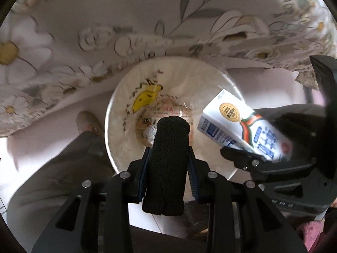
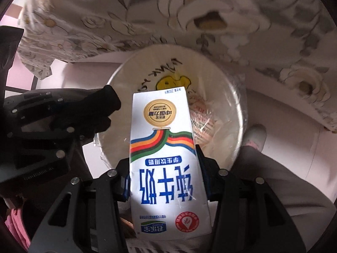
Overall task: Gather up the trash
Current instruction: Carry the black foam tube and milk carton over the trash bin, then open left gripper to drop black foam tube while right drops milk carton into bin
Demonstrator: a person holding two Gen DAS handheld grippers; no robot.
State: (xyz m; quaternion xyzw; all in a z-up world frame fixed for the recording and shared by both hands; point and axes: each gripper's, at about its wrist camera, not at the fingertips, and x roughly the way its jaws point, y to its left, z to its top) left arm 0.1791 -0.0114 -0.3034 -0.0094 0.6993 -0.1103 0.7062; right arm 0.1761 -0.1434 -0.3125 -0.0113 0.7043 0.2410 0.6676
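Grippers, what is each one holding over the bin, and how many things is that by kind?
Milk cartons: 1, the milk carton in the right gripper.
Black knitted things: 1, the black sleeve in the left gripper.
Bins: 1, the white bin, with a wrapper inside.
Total: 2 held things, 1 bin.

Glossy printed paperboard milk carton [image 2: 166,160]; rough black knit sleeve [image 1: 166,164]; thin crinkly plastic liner in the bin [image 1: 118,113]; matt floral tablecloth [image 1: 126,21].

Floral tablecloth [image 1: 147,21] overhead; trouser leg [image 2: 273,179], slipper [image 2: 256,137] below.
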